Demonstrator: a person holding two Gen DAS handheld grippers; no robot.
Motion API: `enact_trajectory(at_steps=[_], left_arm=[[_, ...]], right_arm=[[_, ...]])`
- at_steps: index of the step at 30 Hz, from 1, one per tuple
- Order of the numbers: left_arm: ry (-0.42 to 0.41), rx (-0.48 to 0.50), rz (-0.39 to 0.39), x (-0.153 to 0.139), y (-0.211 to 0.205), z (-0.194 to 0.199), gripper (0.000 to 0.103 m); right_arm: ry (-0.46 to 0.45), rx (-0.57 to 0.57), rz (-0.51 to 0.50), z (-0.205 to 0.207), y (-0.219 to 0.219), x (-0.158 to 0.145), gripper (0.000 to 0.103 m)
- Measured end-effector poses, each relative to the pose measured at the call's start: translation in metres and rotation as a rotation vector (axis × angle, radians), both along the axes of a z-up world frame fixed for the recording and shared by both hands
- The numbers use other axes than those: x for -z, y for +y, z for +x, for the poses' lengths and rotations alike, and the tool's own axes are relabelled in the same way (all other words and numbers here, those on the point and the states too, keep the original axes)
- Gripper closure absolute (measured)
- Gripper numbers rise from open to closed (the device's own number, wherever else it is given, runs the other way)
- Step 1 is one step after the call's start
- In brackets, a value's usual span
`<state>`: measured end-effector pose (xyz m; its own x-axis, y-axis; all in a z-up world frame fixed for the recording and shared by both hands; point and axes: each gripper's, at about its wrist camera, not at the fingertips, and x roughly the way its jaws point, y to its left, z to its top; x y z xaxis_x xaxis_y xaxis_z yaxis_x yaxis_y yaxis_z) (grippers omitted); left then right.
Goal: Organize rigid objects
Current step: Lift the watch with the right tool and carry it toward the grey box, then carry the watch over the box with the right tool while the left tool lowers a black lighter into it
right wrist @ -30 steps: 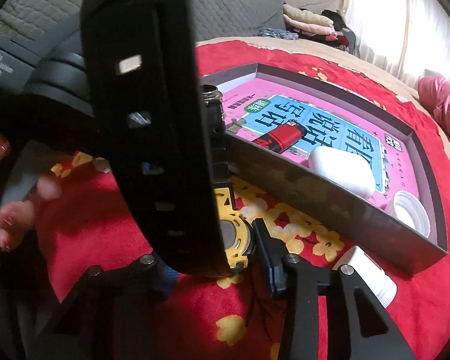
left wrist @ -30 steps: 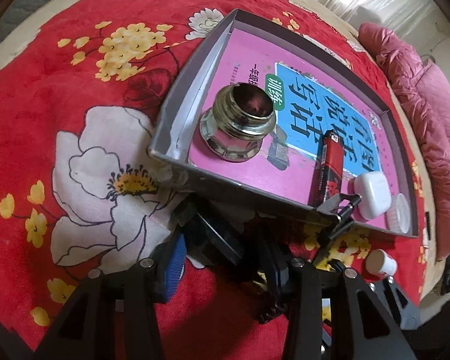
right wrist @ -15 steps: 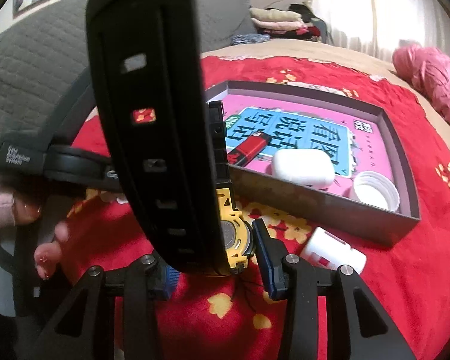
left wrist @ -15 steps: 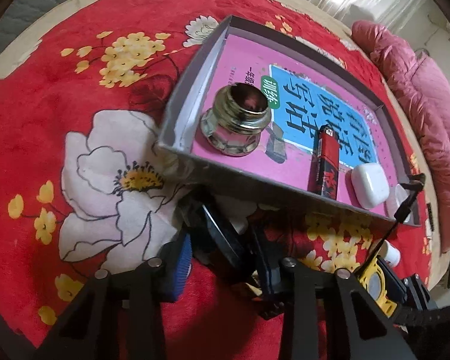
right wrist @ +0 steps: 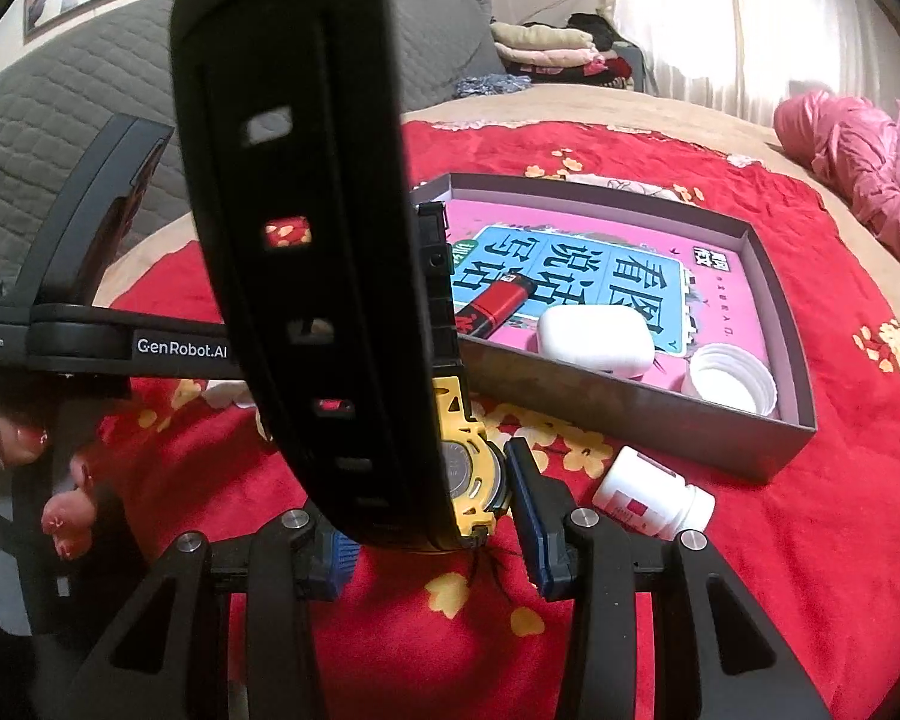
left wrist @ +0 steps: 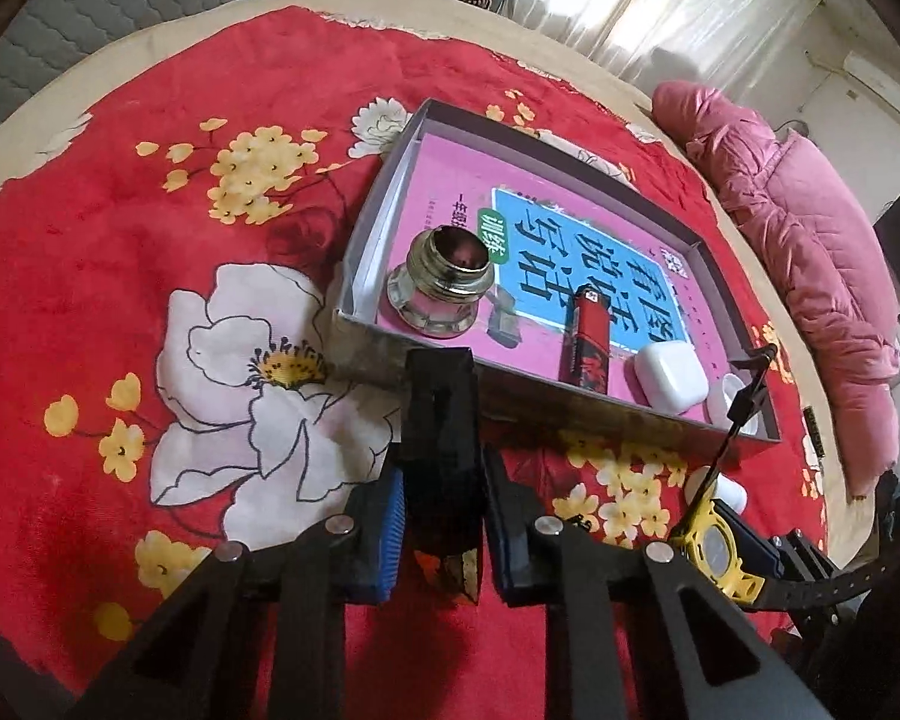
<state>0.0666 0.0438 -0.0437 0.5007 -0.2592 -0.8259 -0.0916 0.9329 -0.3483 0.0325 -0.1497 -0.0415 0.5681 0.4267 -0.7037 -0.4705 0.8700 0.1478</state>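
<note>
Both grippers loaded for drop-off: left gripper has just been closing and now clamps a dark flat item, right gripper is clenched on the yellow watch, both just short of the tray where sorted pieces sit.

Red floral blanket, pink padded jacket at its edge, folded clothes beyond.

Left claw jaws newly closed around a dark flat object, now lifted.
</note>
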Motion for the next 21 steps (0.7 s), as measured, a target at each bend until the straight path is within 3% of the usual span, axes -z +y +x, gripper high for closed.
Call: enact_trajectory(at_steps=[21], left_arm=[[-0.097,0.049,-0.022,-0.033,0.0,-0.026,0.08]], right_arm=[[-0.044,0.093,0.036,-0.017,-0.021,-0.025,0.059]])
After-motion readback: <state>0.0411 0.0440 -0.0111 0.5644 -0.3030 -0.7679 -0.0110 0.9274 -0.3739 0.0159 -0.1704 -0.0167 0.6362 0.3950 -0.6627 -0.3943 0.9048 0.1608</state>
